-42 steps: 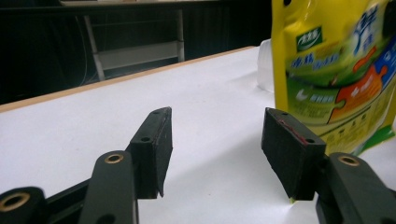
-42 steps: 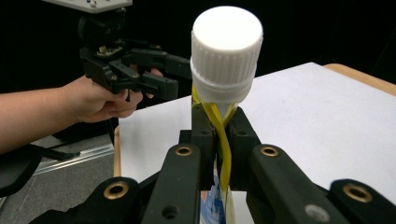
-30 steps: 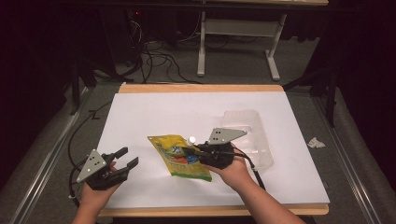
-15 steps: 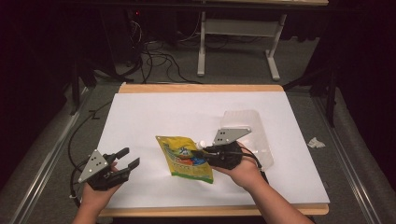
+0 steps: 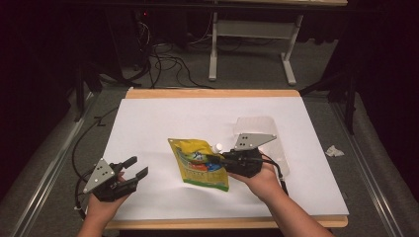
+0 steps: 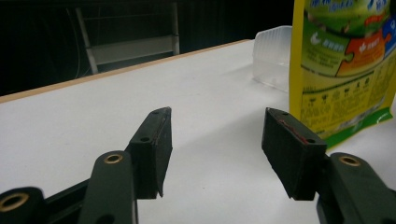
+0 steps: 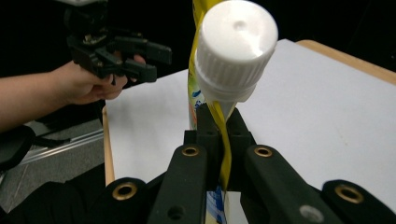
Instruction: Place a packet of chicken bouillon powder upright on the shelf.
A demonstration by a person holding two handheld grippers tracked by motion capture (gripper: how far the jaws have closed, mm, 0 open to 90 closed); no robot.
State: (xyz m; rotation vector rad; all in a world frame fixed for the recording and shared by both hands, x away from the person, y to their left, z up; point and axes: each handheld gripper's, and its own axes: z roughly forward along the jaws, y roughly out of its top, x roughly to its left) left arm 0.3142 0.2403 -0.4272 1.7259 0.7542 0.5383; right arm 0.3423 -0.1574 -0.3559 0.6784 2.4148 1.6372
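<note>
Yellow and green, the spouted pouch [image 5: 200, 164] stands near the middle of the white table [image 5: 163, 118], pinched at its edge just below the white screw cap [image 7: 236, 44] by the right gripper [image 5: 220, 159], whose jaws are clamped on the pouch's seam (the cap rises right above them). At about eight o'clock from the pouch, well apart, the left gripper [image 5: 134, 166] rests at the table's near edge with its jaws spread and nothing between them. At two o'clock lies a clear plastic container [image 5: 257, 126].
</note>
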